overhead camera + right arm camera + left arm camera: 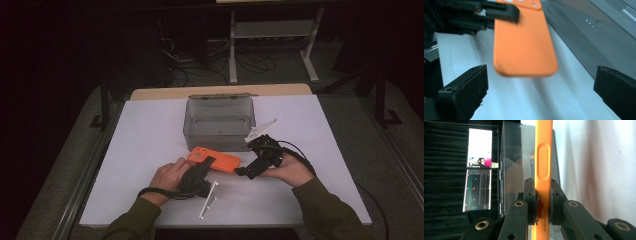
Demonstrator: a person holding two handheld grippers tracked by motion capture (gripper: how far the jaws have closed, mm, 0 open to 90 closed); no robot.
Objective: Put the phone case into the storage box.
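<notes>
the orange phone case (216, 160) is held just above the white bench (150, 150), near the middle, right in front of the near wall of the clear plastic box (219, 122). the left gripper (204, 167) has its jaws clamped on the case at the camera-cutout end; in the left gripper view the pads press on both faces of the thin orange edge (543, 170), with the long side button visible above the grip. the right gripper (245, 171) sits just right of the case's free end with its jaws standing wide apart and nothing between them; in the right gripper view the rounded end of the case (524, 47) hangs ahead of the two black jaws, clear of both.

the case looks light, thin and somewhat flexible, likely silicone or soft plastic, so it should bend rather than crack, and its matte skin ought to give decent friction. held at one end only, the free end may droop or twist. a second hold is best taken across the flat faces near the free short end, keeping off the thin side walls, which could buckle or slip out.
</notes>
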